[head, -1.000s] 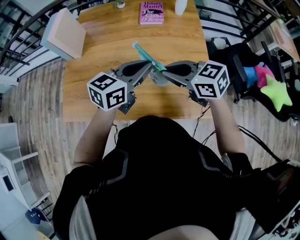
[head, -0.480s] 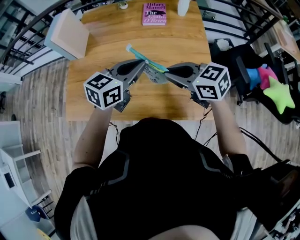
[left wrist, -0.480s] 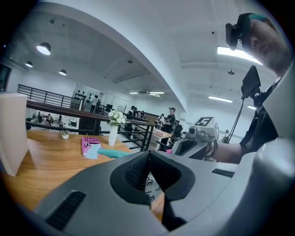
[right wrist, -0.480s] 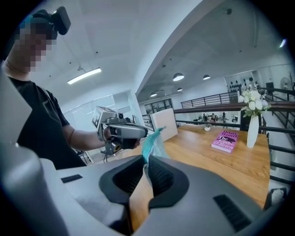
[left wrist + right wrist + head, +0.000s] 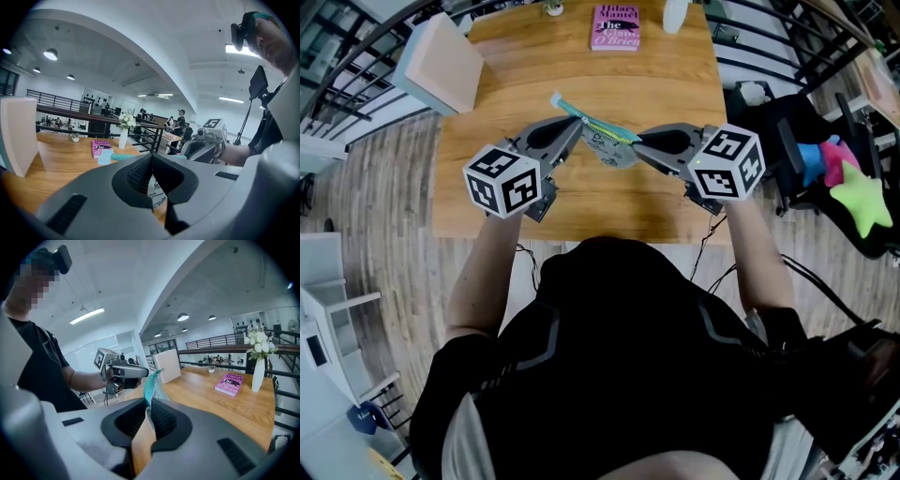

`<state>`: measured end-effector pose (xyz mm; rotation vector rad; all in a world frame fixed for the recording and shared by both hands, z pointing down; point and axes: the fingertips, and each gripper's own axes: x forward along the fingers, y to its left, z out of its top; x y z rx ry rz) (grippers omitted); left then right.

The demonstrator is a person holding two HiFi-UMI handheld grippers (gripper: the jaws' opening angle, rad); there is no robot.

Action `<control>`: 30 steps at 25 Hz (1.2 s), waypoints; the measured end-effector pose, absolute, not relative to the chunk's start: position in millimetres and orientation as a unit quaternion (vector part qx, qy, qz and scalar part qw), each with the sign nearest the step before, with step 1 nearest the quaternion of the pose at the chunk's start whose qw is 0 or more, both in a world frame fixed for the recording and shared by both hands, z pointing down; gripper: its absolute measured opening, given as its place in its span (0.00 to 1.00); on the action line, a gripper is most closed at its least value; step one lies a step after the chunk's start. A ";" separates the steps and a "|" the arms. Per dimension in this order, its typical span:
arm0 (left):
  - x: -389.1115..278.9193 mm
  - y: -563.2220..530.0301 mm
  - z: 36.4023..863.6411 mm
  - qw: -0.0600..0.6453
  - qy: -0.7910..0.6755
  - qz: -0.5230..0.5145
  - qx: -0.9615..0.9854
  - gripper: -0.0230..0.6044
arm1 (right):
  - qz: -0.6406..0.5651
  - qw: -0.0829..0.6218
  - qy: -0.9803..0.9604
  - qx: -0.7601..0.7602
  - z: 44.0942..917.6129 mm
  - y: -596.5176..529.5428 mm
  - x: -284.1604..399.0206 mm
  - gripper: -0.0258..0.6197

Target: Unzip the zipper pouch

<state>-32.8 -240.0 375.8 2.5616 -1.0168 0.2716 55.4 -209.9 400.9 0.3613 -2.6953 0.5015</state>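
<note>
A translucent zipper pouch [image 5: 611, 150] with a teal zipper strip [image 5: 581, 114] hangs above the wooden table [image 5: 497, 202], held between both grippers. My left gripper [image 5: 578, 128] is shut at the zipper line; the pull itself is hidden between the pads. In the left gripper view the jaws [image 5: 151, 172] meet, and the printed pouch [image 5: 157, 196] shows just below them. My right gripper [image 5: 637, 144] is shut on the pouch's other end. In the right gripper view the pouch edge [image 5: 151, 383] rises from the closed pads, with the left gripper [image 5: 125, 372] beyond it.
A pink book [image 5: 616, 26] and a white vase [image 5: 677, 11] stand at the table's far edge. A pale box [image 5: 441, 64] sits off the far left corner. A black chair with bright soft toys [image 5: 853, 199] is at the right, and railings run behind.
My left gripper has shifted a little to the left, and the teal zipper's free end has gone left with it. The right gripper has stayed put, still gripping.
</note>
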 end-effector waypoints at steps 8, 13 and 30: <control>-63.0 -244.6 382.5 0.204 -0.397 0.078 0.892 0.08 | 0.174 0.200 -0.955 0.130 405.4 -216.0 57.5 0.11; -79.2 -245.4 389.9 0.209 -0.420 0.079 0.880 0.08 | 0.171 0.202 -0.955 0.131 408.3 -217.0 62.8 0.11; -100.7 -236.6 419.9 0.240 -0.471 0.090 0.844 0.08 | 0.180 0.215 -0.954 0.110 427.0 -226.3 62.0 0.12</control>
